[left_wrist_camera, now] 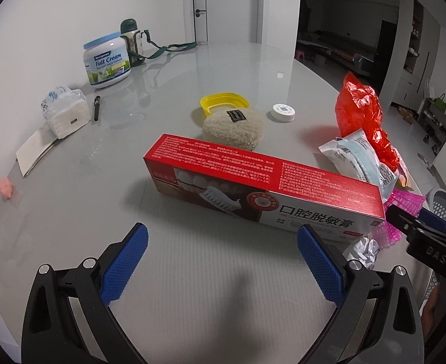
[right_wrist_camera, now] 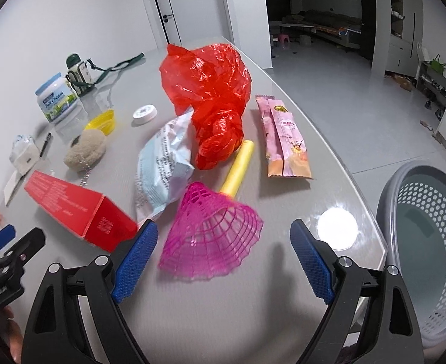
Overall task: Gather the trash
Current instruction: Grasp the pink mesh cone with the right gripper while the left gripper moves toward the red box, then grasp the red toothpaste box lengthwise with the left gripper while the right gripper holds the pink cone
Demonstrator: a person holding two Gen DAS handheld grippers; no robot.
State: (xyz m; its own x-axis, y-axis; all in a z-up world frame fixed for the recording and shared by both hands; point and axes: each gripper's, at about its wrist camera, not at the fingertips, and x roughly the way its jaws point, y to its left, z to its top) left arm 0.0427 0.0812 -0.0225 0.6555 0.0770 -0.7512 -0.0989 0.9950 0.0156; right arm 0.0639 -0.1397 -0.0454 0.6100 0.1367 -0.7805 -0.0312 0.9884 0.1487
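A long red toothpaste box (left_wrist_camera: 262,182) lies flat on the grey table just ahead of my left gripper (left_wrist_camera: 223,261), which is open and holds nothing. The box (right_wrist_camera: 77,209) also shows at the left of the right wrist view. My right gripper (right_wrist_camera: 223,254) is open, with a pink foam net (right_wrist_camera: 213,236) lying between and just beyond its fingertips, untouched. Behind the net lie a yellow roll (right_wrist_camera: 239,168), a crumpled red plastic bag (right_wrist_camera: 213,100), a pale blue mask packet (right_wrist_camera: 162,170) and a pink snack wrapper (right_wrist_camera: 286,139). A crumpled white paper (left_wrist_camera: 362,250) lies by the box's right end.
A grey perforated basket (right_wrist_camera: 429,242) stands off the table's right edge. Farther back sit a fluffy beige pouch (left_wrist_camera: 233,126), a yellow lid (left_wrist_camera: 224,100), a white round cap (left_wrist_camera: 282,112), a milk powder tub (left_wrist_camera: 107,60), a bottle with strap (left_wrist_camera: 131,36), tissues (left_wrist_camera: 68,115) and a pen (left_wrist_camera: 97,107).
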